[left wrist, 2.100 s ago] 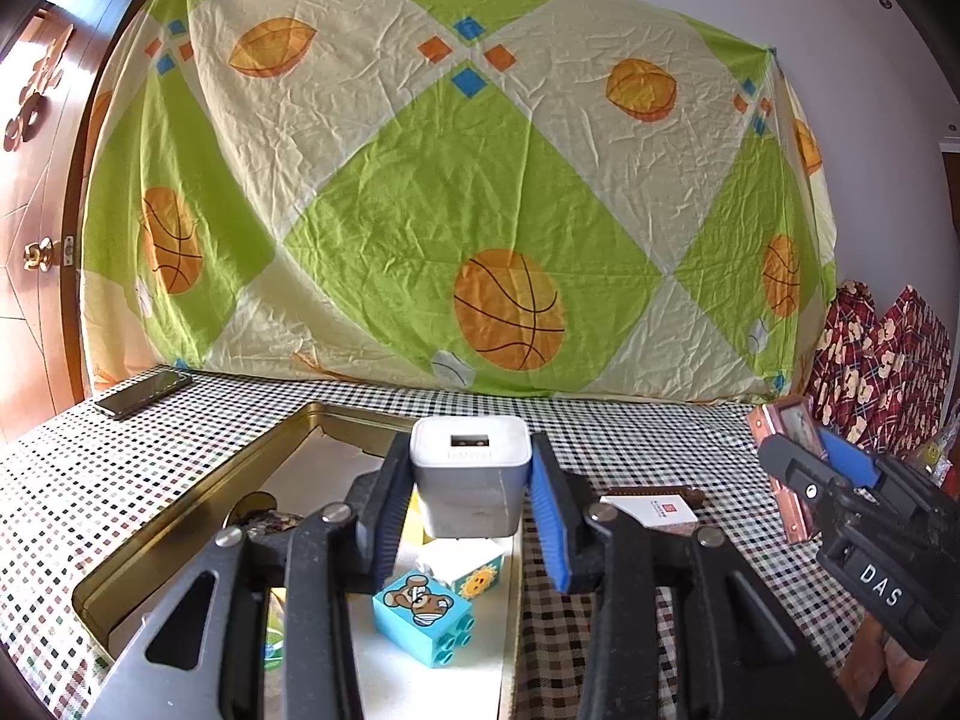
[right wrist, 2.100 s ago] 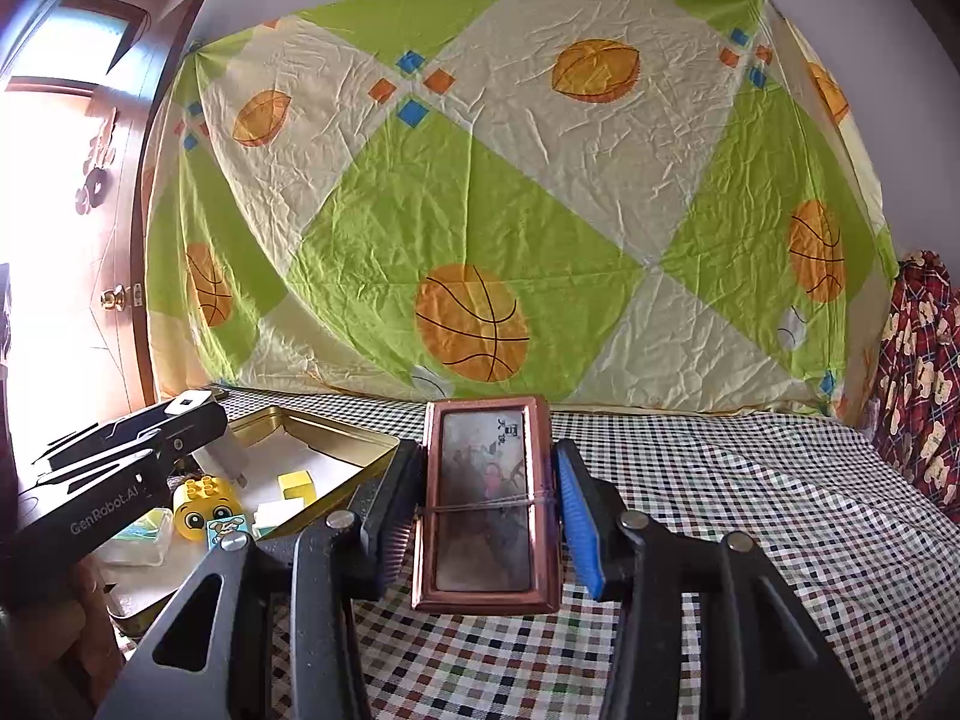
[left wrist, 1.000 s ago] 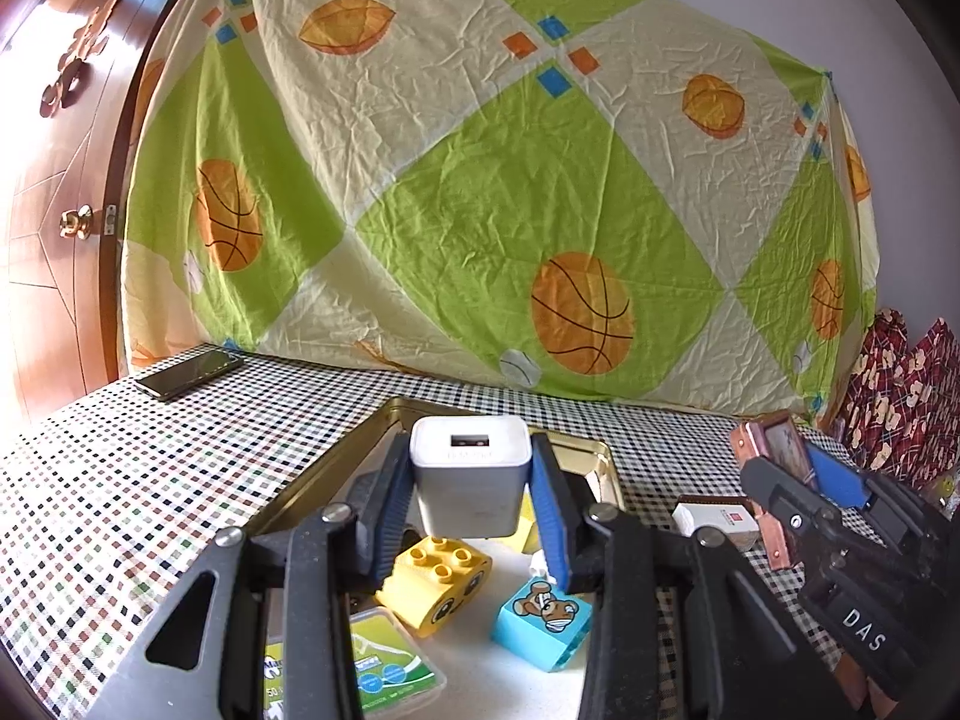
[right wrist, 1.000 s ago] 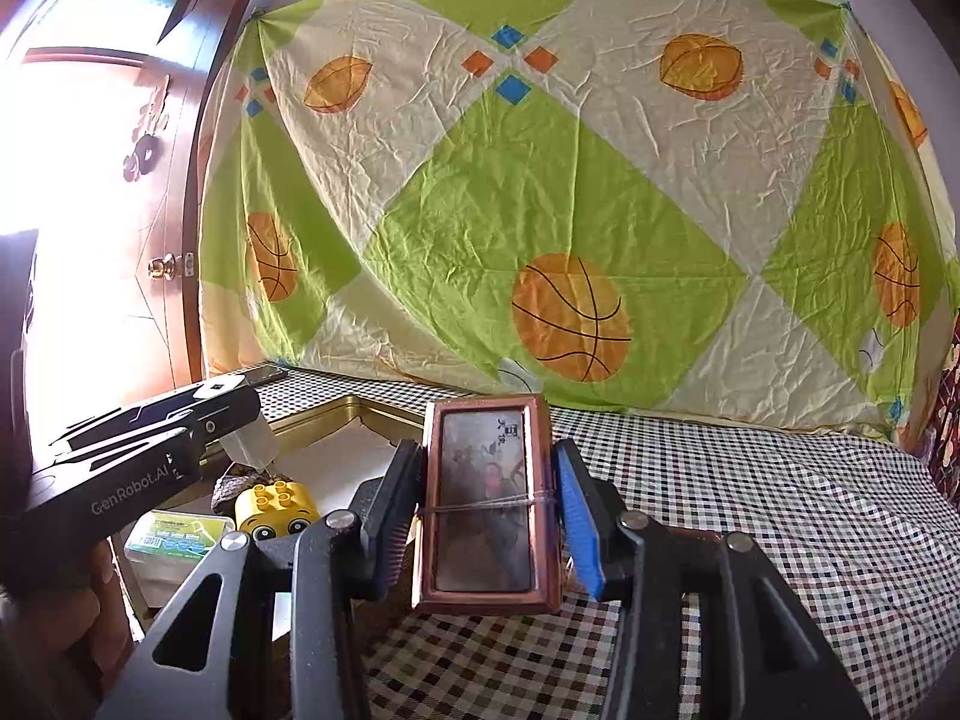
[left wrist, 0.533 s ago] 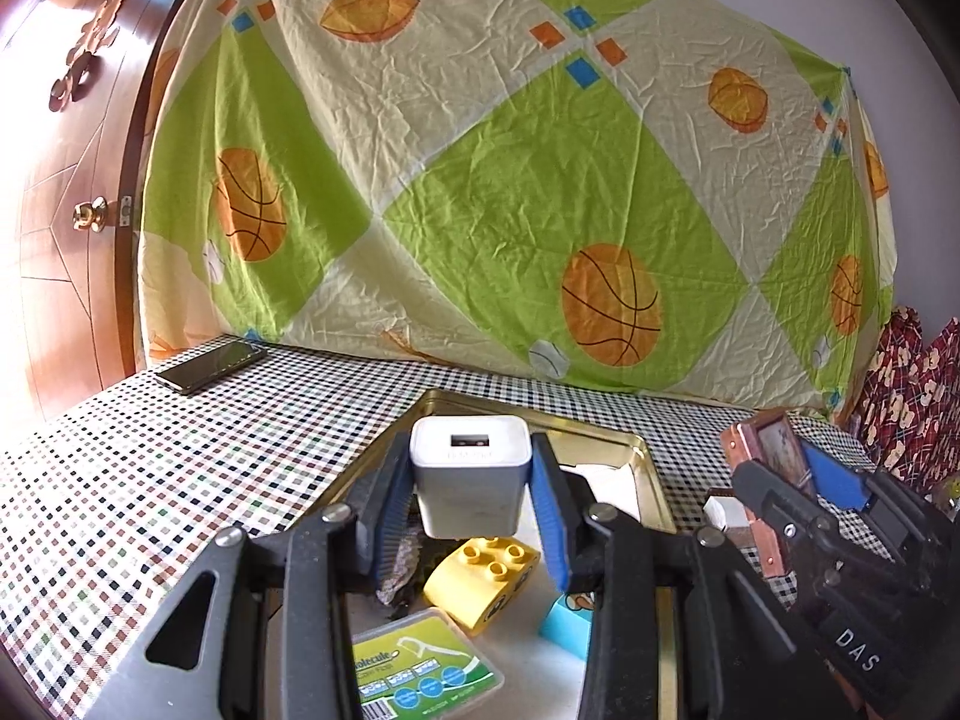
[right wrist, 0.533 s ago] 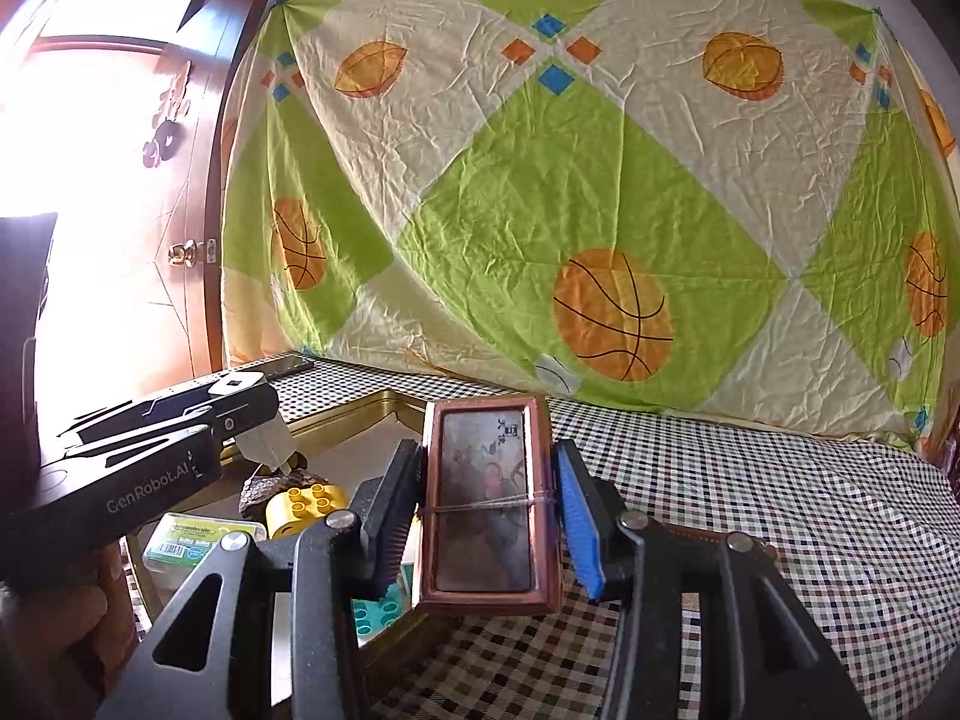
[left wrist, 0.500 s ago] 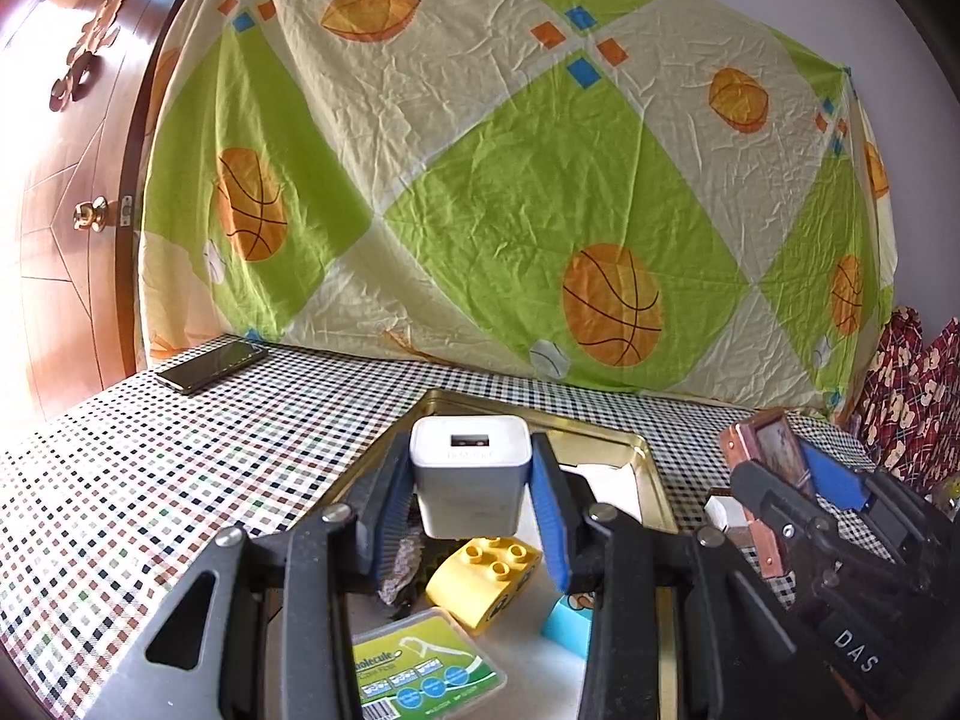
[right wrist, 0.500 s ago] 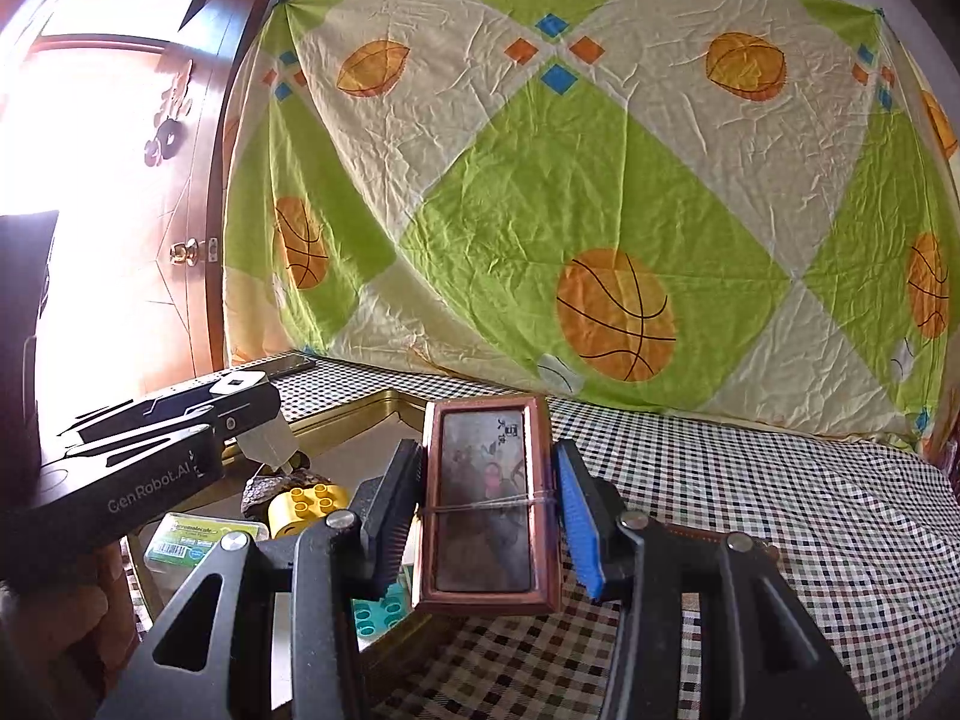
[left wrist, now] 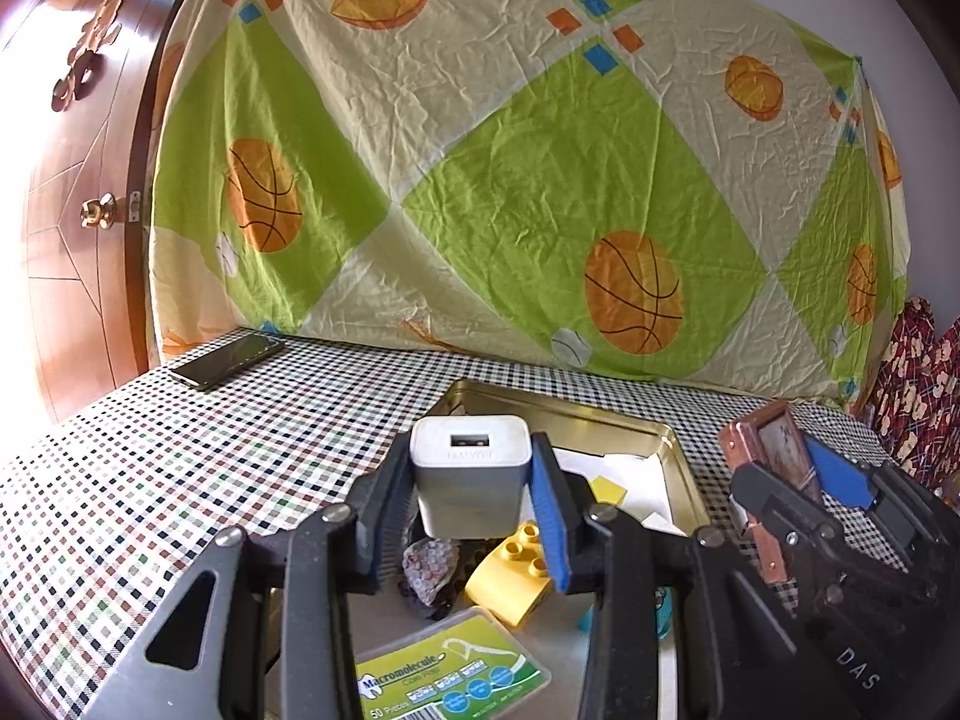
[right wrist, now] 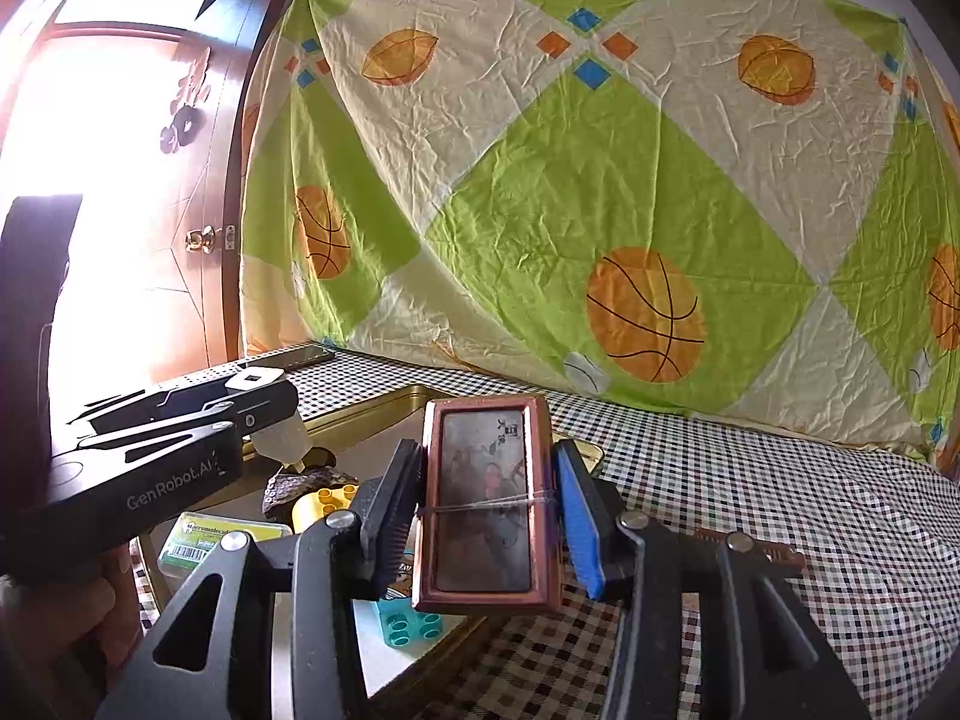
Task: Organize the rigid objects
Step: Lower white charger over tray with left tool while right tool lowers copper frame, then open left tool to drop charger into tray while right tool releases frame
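My left gripper (left wrist: 474, 489) is shut on a white USB charger (left wrist: 471, 471) and holds it above the near end of a gold metal tray (left wrist: 600, 414). My right gripper (right wrist: 489, 510) is shut on a copper-framed picture (right wrist: 486, 492), held upright above the tray's right edge (right wrist: 591, 450). The right gripper with its frame (left wrist: 774, 450) also shows at the right of the left wrist view. The left gripper (right wrist: 180, 450) shows at the left of the right wrist view. In the tray lie a yellow block (left wrist: 510, 579), a teal block (right wrist: 414, 621), a green-labelled box (left wrist: 450, 672) and a dark sequined lump (left wrist: 429, 567).
A black phone (left wrist: 228, 360) lies on the checkered tablecloth at the far left. A brown comb (right wrist: 750, 546) lies on the cloth right of the tray. A basketball-print sheet hangs behind the table. A wooden door (left wrist: 66, 192) stands at the left.
Both grippers have shifted left along the table with their objects still held. The tray's contents now sit more to the right and nearer under the left gripper.
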`<action>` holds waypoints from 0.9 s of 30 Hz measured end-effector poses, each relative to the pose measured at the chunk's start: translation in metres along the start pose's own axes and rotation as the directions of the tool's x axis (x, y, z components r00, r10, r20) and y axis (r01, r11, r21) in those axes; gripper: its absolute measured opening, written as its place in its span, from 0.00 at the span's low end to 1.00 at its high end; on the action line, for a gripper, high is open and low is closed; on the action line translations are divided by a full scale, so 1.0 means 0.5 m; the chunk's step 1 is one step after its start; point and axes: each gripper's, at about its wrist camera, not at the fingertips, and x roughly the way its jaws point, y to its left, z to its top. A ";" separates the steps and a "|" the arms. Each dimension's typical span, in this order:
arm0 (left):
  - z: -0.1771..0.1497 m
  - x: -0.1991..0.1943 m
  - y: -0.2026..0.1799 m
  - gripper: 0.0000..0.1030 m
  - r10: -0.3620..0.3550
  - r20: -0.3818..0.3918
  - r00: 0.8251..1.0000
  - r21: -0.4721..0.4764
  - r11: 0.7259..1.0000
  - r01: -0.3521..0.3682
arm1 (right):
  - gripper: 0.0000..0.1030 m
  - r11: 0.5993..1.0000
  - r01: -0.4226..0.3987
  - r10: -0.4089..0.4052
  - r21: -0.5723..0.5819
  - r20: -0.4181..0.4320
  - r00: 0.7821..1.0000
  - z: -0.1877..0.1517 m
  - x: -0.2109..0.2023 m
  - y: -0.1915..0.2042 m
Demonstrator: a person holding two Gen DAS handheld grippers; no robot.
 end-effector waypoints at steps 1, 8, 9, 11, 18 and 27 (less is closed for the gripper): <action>0.000 0.001 0.002 0.36 0.003 -0.003 1.000 0.001 1.000 -0.003 | 0.46 1.000 -0.002 0.002 -0.001 0.000 1.000 0.000 0.000 0.002; 0.005 0.009 0.023 0.36 0.026 -0.022 0.999 0.006 1.000 -0.026 | 0.46 1.000 -0.018 0.018 -0.016 -0.007 1.000 0.003 0.010 0.020; 0.006 0.011 0.026 0.36 0.031 -0.025 0.999 0.007 1.000 -0.030 | 0.46 1.000 -0.021 0.020 -0.018 -0.007 1.000 0.004 0.012 0.023; 0.007 0.015 0.028 0.36 0.036 -0.034 0.999 0.015 0.999 -0.035 | 0.46 0.999 -0.026 0.026 -0.023 -0.009 1.000 0.005 0.016 0.028; 0.006 0.038 0.033 0.36 0.042 -0.087 0.995 0.045 0.998 -0.038 | 0.46 0.998 -0.045 0.044 -0.034 -0.033 0.998 0.010 0.037 0.043; 0.018 0.076 0.040 0.36 0.030 -0.182 0.983 0.082 0.997 -0.015 | 0.46 0.995 -0.100 0.101 0.014 -0.151 0.983 0.022 0.101 0.037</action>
